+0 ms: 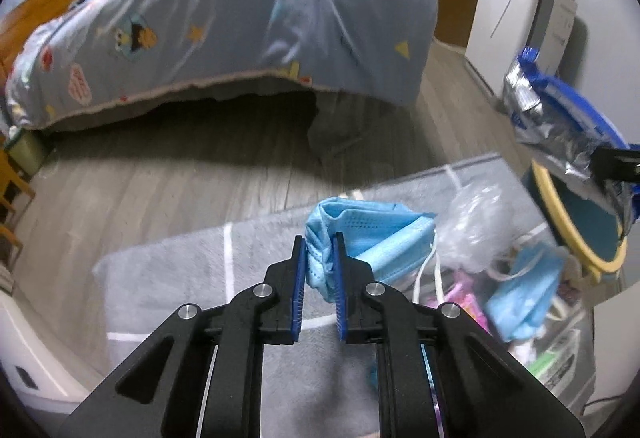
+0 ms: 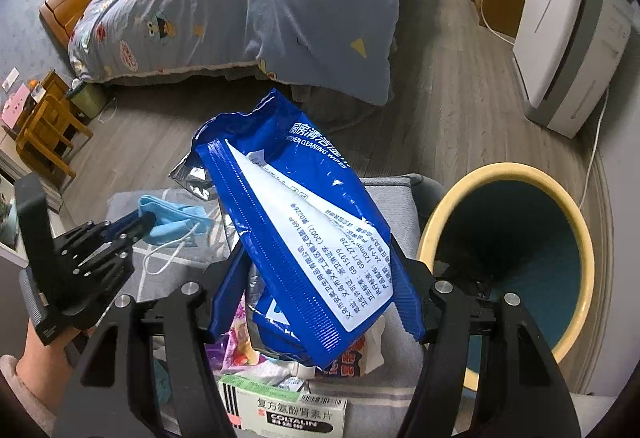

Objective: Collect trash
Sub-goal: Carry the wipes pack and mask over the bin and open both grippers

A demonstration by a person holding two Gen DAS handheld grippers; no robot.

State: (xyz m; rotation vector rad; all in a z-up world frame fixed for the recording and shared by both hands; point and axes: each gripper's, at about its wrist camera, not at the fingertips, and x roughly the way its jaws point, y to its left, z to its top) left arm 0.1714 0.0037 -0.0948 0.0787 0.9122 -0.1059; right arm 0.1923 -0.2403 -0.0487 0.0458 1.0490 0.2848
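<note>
Left tongs (image 1: pixel 320 258) clamped on blue mask (image 1: pixel 360 234); right tongs (image 2: pixel 320 270) gripping wipes packet (image 2: pixel 304 222) near bin (image 2: pixel 504 174). Risk: dangling ear loop snagging remaining litter, slick packet slipping.

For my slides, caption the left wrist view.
Left gripper pinching a blue face mask above the grey rug.

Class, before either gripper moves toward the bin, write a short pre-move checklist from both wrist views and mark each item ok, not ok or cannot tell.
1. Left gripper pinches the blue face mask: ok.
2. Right gripper holds the blue wipes packet: ok.
3. Bin mouth open and unobstructed: ok.
4. Mask's ear loop clear of other trash: cannot tell.
5. Second mask collected: not ok.
</note>
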